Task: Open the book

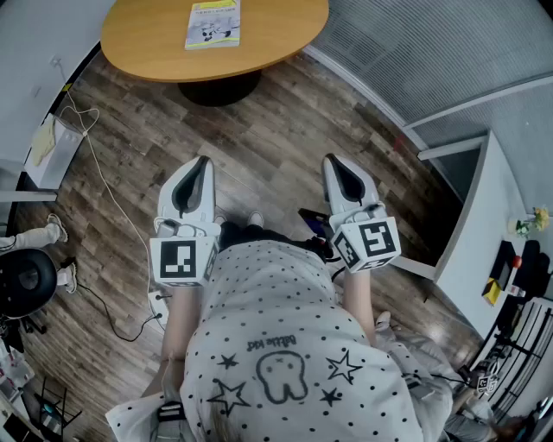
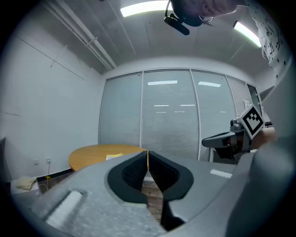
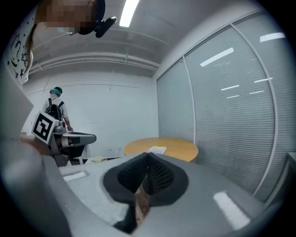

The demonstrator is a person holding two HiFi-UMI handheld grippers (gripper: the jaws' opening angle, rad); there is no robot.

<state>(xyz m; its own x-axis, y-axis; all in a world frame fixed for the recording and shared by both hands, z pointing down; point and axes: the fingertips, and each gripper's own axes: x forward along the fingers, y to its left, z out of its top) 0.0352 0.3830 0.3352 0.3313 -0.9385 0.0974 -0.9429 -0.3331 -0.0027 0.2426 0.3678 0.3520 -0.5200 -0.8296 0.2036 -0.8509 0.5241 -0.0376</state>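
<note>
The left claw (image 1: 201, 166) and the right claw (image 1: 336, 164) are both sitting closed on nothing; the person is holding them side by side, nearly level, pointing toward the far table (image 1: 276, 39); the book (image 1: 213, 23) is lying shut there, well apart from both; the opening is not yet begun.

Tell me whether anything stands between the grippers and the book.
Nothing visible does. Only wooden floor separates the left gripper and right gripper from the round table, where the book lies closed.
</note>
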